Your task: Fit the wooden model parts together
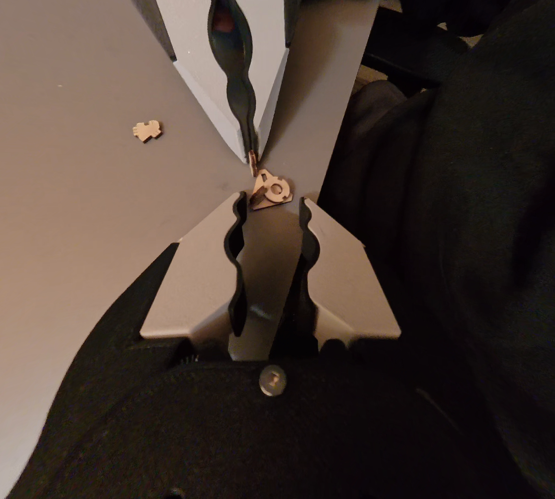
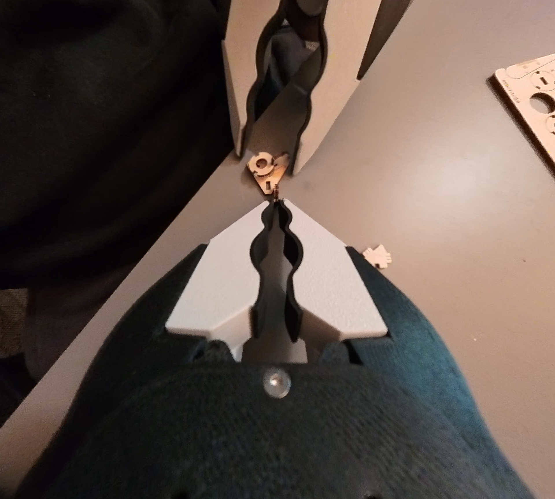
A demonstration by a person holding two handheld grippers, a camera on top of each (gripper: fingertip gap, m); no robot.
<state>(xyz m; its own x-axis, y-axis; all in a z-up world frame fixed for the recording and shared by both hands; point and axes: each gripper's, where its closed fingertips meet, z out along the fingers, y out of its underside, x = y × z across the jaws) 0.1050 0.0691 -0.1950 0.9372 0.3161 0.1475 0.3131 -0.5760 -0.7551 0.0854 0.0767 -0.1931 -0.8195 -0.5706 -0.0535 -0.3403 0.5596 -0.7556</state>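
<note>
Right past your left gripper [image 1: 271, 202], spread wide, the wooden assembly [image 1: 271, 191] sits loose near the surface [image 1: 90, 214] edge; your right gripper [image 2: 275, 201], pinching a thin wooden peg [image 2: 275, 190], could nudge it off.

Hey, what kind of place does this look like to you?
Probably a hobby or craft workbench indoors: a plain grey table, a small laser-cut wooden assembly near its edge, a loose wooden piece, and a punched-out wooden parts sheet.
</note>
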